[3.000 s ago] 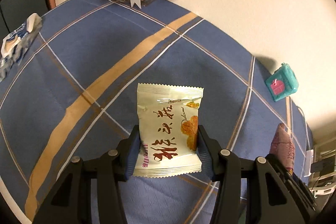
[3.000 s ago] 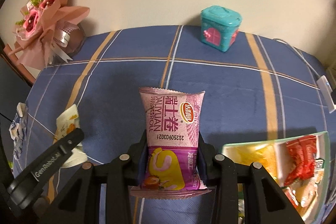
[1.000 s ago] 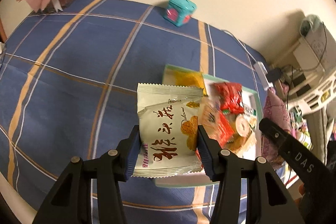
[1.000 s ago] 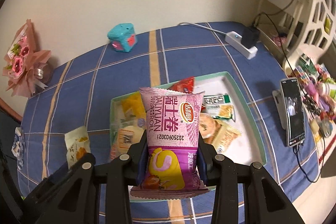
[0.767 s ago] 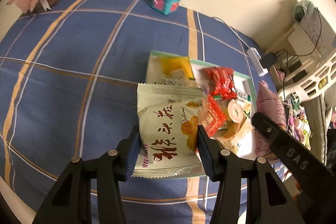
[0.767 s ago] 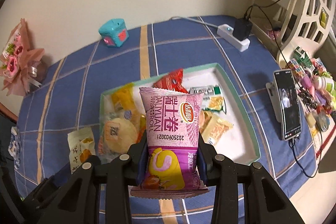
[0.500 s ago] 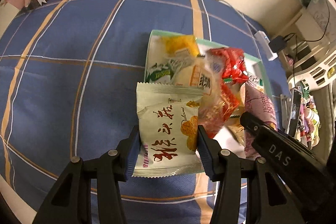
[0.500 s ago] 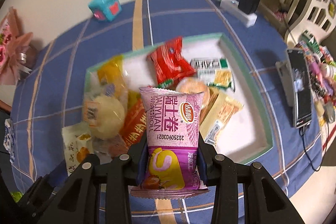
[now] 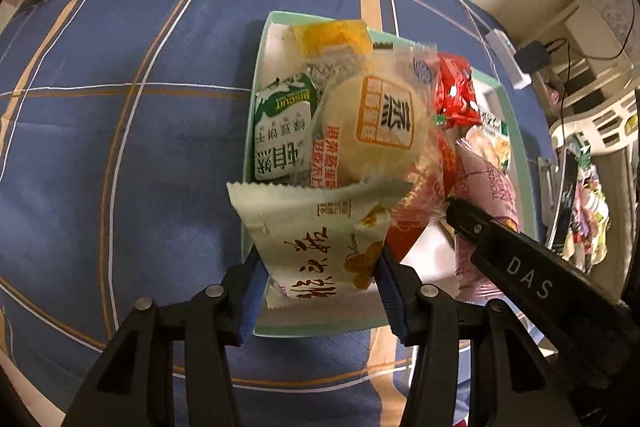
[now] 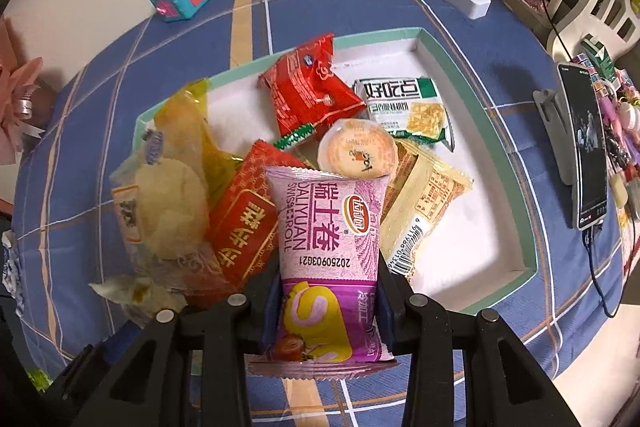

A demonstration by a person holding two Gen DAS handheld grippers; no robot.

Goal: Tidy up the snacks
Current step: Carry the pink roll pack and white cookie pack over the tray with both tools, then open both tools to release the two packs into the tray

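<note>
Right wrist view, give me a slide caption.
Right gripper holds a purple Swiss roll packet above a snack-filled tray.

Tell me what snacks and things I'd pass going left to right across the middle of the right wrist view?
Round pale cake → red packet with gold lettering → purple Swiss roll packet → tan barcode packet → tray's right rim → phone on its stand.

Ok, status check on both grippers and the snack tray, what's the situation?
Left gripper shut on cream packet. Right gripper shut on purple Swiss roll. Both over the tray. Tray's left half piled with snacks; bare floor on its right.
</note>
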